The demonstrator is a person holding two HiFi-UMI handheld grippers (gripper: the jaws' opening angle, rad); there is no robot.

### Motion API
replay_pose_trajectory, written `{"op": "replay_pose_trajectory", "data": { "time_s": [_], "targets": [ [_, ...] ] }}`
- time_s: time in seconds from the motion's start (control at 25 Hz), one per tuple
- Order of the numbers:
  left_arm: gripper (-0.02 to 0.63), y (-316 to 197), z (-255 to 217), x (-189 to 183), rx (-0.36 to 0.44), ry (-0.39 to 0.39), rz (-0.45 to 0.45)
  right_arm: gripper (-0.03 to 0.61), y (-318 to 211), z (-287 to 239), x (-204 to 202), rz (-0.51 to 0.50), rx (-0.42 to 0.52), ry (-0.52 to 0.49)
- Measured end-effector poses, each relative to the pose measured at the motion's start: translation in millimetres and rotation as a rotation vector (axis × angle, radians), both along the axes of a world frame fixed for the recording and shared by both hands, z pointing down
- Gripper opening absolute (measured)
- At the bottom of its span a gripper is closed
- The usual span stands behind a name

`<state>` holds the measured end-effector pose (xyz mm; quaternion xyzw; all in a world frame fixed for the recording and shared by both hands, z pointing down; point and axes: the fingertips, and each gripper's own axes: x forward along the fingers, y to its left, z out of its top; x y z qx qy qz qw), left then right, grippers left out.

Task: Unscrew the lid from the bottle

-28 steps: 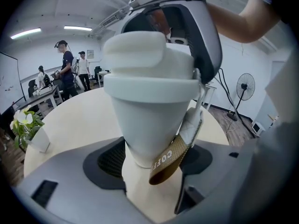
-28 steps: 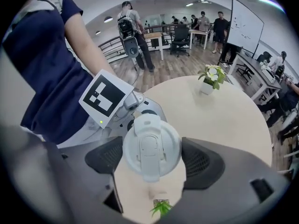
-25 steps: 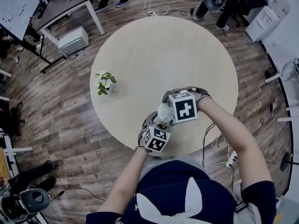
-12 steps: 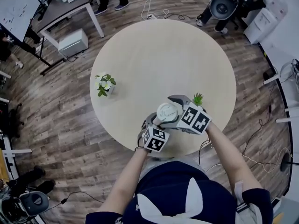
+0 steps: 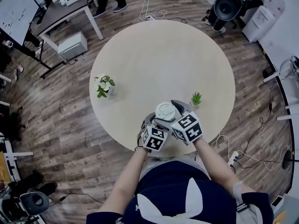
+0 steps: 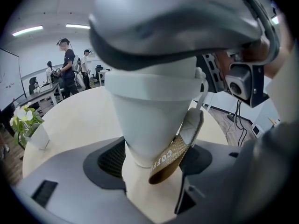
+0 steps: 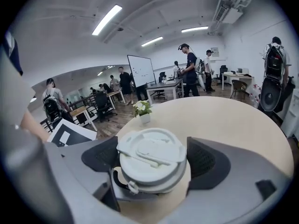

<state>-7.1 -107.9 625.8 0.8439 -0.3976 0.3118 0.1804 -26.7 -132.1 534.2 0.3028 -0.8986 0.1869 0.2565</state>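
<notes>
Premises present as an open-plan office: whiteboard (image 7: 140,70), desks (image 7: 169,84) with people (image 7: 189,68) standing about, ceiling strip lights (image 7: 106,18), and cables (image 5: 246,156) trailing over wood flooring (image 5: 56,113) around a round table (image 5: 163,55).

Between the left gripper's (image 6: 154,164) jaws the bottle (image 6: 149,120) is matt white plastic, its strap (image 6: 170,160) woven tan cloth. The pads (image 6: 112,160) are black, rough mesh; the table (image 6: 79,120) beneath is pale, matt.

Floor (image 5: 56,106): dark wood planks
Table (image 5: 163,55): round, pale
Desk (image 5: 60,8): grey, white legs
Whiteboard (image 7: 141,70): standing
Lights (image 7: 107,18): ceiling strips
</notes>
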Motion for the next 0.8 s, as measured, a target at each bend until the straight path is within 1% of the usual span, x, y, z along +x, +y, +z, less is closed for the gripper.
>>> {"op": "replay_pose_trajectory", "data": {
  "time_s": [0.2, 0.28, 0.4, 0.56, 0.8],
  "targets": [
    [0.328, 0.8, -0.9, 0.1, -0.002, 0.004, 0.001, 0.457, 1.3, 0.7, -1.5, -0.011, 0.009, 0.030],
    [0.328, 1.1, -1.1, 0.7, -0.002, 0.005, 0.001, 0.454, 2.4, 0.8, -0.7, -0.034, 0.004, 0.037],
    [0.328, 1.6, -1.4, 1.7, -0.001, 0.006, 0.001, 0.453, 4.3, 1.0, -0.5, -0.095, -0.003, 0.047],
    [0.328, 2.0, -1.3, 2.0, -0.003, 0.002, 0.006, 0.449, 8.1, 2.0, -1.7, -0.222, -0.018, 0.073],
    [0.328, 2.9, -3.3, 3.3, -0.005, 0.003, 0.011, 0.445, 19.3, 1.1, -2.2, -0.483, -0.071, 0.153]
  ]
}}
